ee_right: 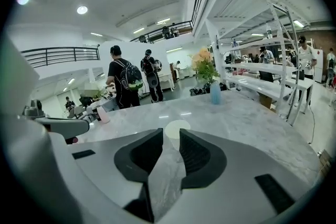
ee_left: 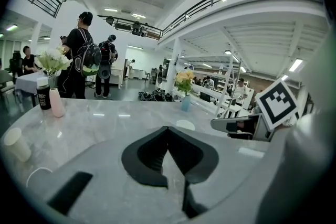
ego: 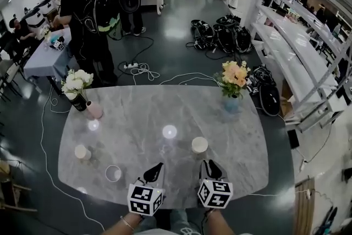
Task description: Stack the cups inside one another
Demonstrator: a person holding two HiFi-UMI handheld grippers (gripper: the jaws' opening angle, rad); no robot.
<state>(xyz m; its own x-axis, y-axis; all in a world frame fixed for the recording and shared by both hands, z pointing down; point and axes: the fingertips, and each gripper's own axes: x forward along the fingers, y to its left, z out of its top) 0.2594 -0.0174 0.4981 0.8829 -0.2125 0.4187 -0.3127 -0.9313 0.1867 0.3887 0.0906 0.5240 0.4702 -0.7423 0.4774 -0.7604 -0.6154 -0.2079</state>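
The right gripper (ego: 209, 164), jaws slightly parted, is lined up on the pale round paper cup (ego: 199, 145) just ahead, likely for grasping; the left gripper (ego: 159, 165) is held closed, empty

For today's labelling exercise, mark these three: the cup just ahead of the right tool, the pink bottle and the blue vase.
Cup (ego: 199, 145): head view, on its top.
Pink bottle (ego: 94, 110): head view, on its body.
Blue vase (ego: 231, 104): head view, on its side.
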